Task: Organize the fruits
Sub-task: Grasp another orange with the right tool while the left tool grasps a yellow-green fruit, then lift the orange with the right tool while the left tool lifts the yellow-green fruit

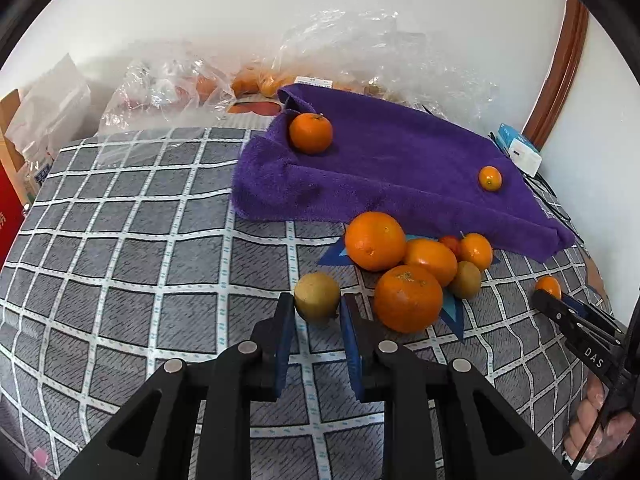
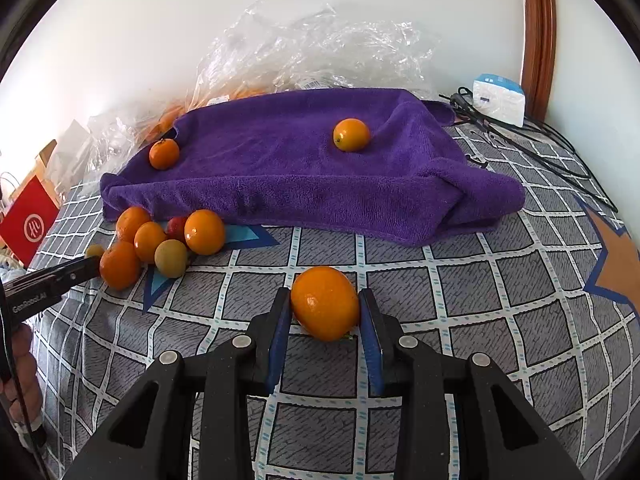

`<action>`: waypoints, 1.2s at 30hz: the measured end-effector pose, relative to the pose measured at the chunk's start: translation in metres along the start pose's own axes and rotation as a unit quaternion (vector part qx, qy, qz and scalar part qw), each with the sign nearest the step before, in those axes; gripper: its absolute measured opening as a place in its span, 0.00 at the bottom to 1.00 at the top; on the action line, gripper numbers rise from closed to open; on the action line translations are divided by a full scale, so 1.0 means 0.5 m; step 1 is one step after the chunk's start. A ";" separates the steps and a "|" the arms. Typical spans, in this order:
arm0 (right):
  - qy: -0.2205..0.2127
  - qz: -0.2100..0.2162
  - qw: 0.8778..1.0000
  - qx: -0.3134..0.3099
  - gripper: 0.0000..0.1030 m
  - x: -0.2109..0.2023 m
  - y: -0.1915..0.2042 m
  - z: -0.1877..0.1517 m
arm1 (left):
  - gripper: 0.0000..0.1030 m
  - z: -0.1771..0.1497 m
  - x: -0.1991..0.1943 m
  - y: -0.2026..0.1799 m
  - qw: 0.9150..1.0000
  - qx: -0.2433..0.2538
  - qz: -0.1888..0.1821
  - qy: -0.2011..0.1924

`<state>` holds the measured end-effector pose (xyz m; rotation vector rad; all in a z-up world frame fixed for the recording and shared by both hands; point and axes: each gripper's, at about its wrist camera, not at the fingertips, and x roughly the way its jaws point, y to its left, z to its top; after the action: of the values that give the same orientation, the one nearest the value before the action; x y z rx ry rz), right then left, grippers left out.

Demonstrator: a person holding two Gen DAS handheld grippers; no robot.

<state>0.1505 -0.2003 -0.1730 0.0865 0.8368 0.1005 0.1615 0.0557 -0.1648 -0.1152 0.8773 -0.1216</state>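
Observation:
My left gripper (image 1: 317, 309) is shut on a yellow-brown kiwi-like fruit (image 1: 317, 298), held just above the checked cloth. My right gripper (image 2: 325, 306) is shut on a small orange (image 2: 325, 303). A pile of oranges and small fruits (image 1: 416, 268) lies in front of the purple towel (image 1: 392, 168); the pile also shows in the right wrist view (image 2: 160, 244). On the towel sit a mandarin (image 1: 311, 133) at its left and a small orange (image 1: 490, 178) at its right; the same two show in the right wrist view (image 2: 164, 153) (image 2: 351, 135).
The table has a grey checked cloth (image 1: 140, 240). Clear plastic bags (image 2: 312, 48) with more fruit lie behind the towel by the wall. A white box (image 2: 499, 100) and black cables (image 2: 532, 140) lie at the right. A red box (image 2: 28, 220) stands at the left.

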 end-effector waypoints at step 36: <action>-0.008 -0.016 1.000 -0.004 0.32 -0.006 0.006 -0.002 | 0.22 -0.028 -0.012 0.085 0.995 -0.082 -0.016 -0.050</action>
<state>0.1477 -0.1979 -0.1711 0.0666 0.8223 0.0723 0.1493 0.0979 -0.1754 -0.2857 0.7840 -0.0732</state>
